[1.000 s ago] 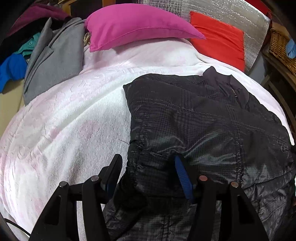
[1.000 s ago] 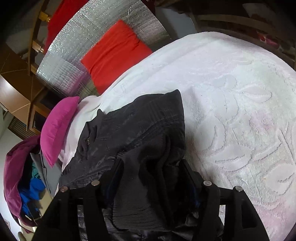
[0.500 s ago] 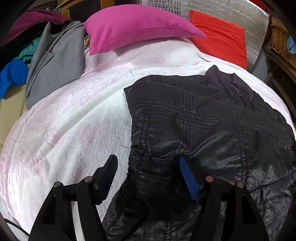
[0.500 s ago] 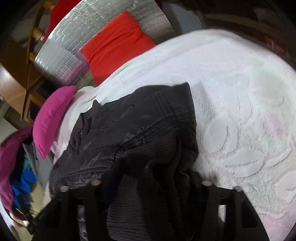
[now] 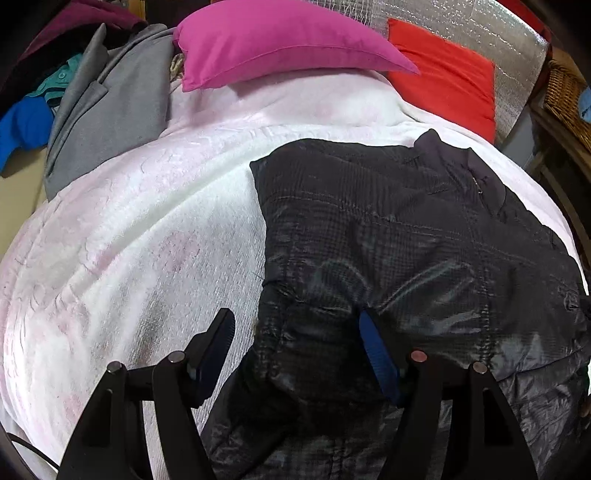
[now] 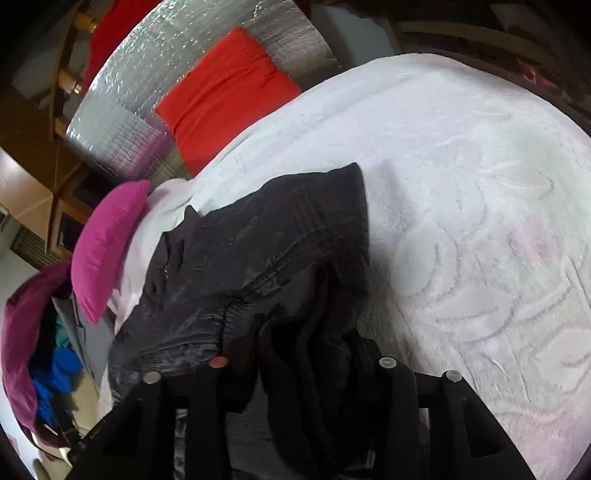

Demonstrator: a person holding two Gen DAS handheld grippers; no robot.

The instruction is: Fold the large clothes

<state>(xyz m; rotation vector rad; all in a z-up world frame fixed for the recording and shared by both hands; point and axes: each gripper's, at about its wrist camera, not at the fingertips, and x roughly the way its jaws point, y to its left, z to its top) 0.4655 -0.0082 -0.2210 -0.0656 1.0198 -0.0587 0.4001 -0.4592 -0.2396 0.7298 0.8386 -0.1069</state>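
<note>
The left claw [image 5: 295, 350] stands spread wide over the near edge of a black quilted jacket [image 5: 406, 240]; its left finger [image 5: 216, 347] hangs clear over the white bedspread [image 5: 147, 240], apart from the cloth, while its blue-padded right finger [image 5: 376, 350] lies against a fold of the jacket; nothing is pinched. The right claw [image 6: 303, 354] is closing, with a bunched dark fold of the same jacket [image 6: 277, 240] between its fingers; whether the pads already press on it cannot be told, since the cloth hides them. Ahead of both claws the jacket lies spread on the bedspread, its collar at the far end. Beyond it, from the left claw, a magenta pillow [image 5: 280, 40] lies far ahead, a red cushion [image 5: 450, 77] to its right against a silver foil sheet [image 5: 480, 26], and a grey coat [image 5: 110, 103] far left. A wicker basket [image 5: 565, 96] sits at the far right edge; its contents cannot be made out.
</note>
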